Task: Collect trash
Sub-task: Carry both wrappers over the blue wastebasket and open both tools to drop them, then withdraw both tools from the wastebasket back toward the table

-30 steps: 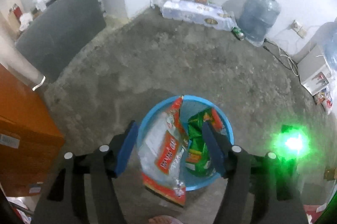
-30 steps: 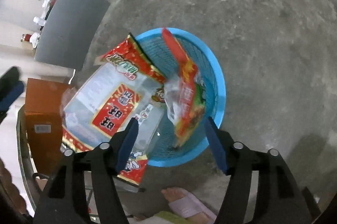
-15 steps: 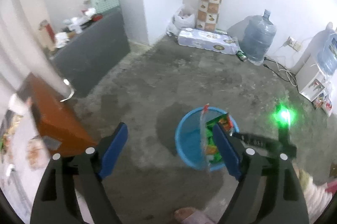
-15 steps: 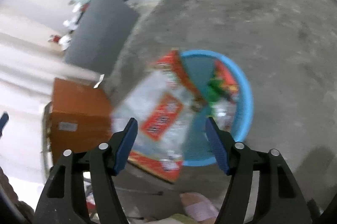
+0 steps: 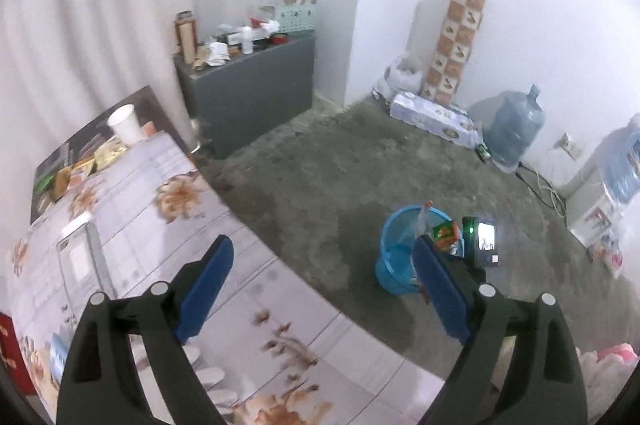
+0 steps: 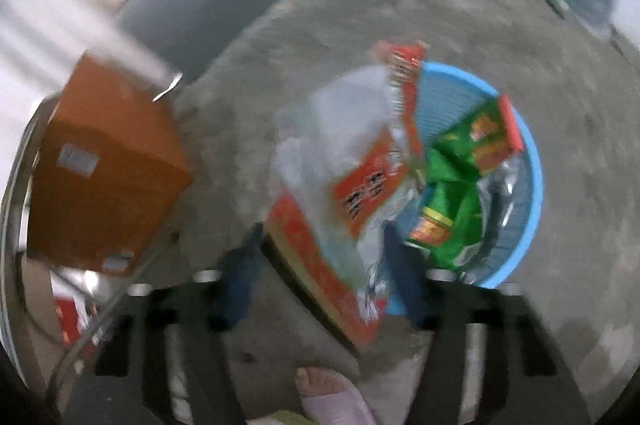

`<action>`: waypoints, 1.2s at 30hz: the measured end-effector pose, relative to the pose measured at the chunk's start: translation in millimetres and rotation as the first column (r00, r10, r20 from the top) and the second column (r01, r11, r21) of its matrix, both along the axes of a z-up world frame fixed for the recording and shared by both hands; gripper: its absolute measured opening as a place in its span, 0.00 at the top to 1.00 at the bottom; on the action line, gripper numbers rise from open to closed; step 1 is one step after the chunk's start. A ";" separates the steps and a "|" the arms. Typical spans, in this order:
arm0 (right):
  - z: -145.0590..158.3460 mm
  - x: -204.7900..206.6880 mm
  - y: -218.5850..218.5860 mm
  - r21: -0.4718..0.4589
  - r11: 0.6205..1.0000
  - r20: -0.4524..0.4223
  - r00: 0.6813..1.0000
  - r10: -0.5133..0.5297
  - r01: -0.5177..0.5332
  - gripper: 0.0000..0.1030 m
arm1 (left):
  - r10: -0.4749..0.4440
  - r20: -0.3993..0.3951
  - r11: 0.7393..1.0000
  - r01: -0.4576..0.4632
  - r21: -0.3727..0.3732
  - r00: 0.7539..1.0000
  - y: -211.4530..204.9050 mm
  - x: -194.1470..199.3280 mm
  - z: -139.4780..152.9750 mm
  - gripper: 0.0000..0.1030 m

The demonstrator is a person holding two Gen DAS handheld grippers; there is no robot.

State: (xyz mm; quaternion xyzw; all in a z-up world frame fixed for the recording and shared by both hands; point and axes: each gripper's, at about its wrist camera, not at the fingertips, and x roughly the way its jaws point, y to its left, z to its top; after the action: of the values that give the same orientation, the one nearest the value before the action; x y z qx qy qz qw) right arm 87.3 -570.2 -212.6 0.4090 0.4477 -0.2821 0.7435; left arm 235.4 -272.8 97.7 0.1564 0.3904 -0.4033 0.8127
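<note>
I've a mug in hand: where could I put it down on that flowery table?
The table is bare along its floor-side edge, from the left claw up toward the white cup. The far corner is crowded with wrappers, and a pale box sits at the left.

A blue basket is showing a green and red packet beside a clear, red-edged bag. A floral white tablecloth is lying near a grey cabinet. An orange box is sitting on grey concrete floor.
</note>
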 end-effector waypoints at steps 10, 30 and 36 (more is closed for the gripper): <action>-88.6 5.5 -61.0 0.290 0.954 -0.040 0.996 -0.074 0.082 1.00 | 0.022 -0.031 0.999 -0.023 -0.042 0.999 22.0 6.4 -7.0 0.14; -122.9 60.4 -75.5 0.297 0.954 -0.015 0.999 0.046 -0.040 0.41 | 0.095 -0.040 0.994 -0.097 -0.059 0.995 44.2 27.7 -17.2 0.14; -61.4 33.7 -78.2 0.265 0.962 0.107 0.994 0.033 -0.061 0.33 | 0.095 -0.035 0.990 -0.098 -0.098 0.995 53.8 16.0 -2.0 0.14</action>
State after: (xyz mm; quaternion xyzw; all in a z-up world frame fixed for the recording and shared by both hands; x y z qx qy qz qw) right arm 121.0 -648.4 -274.0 0.5088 0.4529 -0.1800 0.7097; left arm 251.5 -219.1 95.6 0.0905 0.3892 -0.3847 0.8321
